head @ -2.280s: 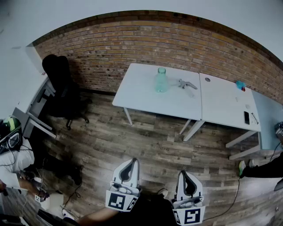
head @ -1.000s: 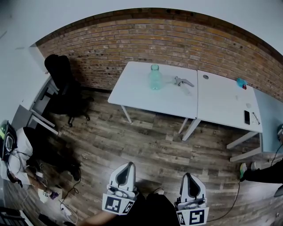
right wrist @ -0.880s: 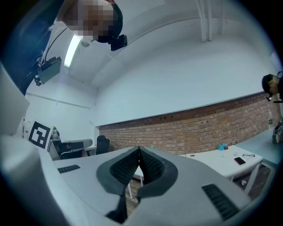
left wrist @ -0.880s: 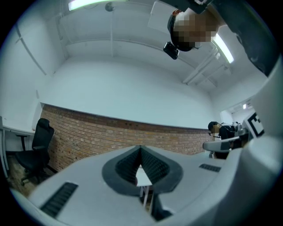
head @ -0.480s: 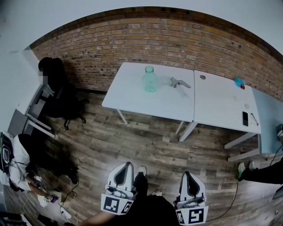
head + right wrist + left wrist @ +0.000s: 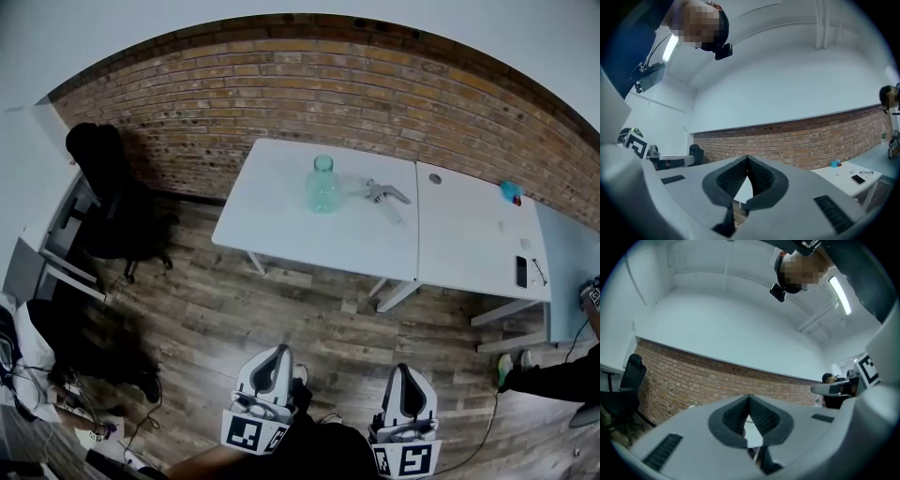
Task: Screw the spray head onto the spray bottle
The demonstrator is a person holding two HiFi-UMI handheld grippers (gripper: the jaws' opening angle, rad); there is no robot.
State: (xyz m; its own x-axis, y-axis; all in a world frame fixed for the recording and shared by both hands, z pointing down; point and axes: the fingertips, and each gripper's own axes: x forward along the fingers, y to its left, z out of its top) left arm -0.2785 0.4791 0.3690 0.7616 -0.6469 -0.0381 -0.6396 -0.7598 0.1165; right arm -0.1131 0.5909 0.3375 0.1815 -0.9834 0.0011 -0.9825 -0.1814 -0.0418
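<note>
A clear greenish spray bottle (image 6: 322, 185) without a head stands upright on the white table (image 6: 281, 216) by the brick wall. The grey spray head (image 6: 386, 194) lies on its side just right of the bottle, apart from it. My left gripper (image 6: 277, 354) and right gripper (image 6: 404, 370) are low in the head view, over the wooden floor, far in front of the table. Both are shut with nothing between the jaws. In the left gripper view the left gripper (image 6: 749, 398) points up at the brick wall, as does the right gripper (image 6: 747, 160) in the right gripper view.
A second white table (image 6: 478, 248) adjoins on the right with a phone (image 6: 521, 272), glasses and a small blue object (image 6: 510, 191). A black office chair (image 6: 103, 187) stands at the left by another desk. Cables and gear lie on the floor at lower left.
The view has shifted as I move; the table with bottle and spray head has drifted slightly in the frame. Both grippers stay shut and low.
</note>
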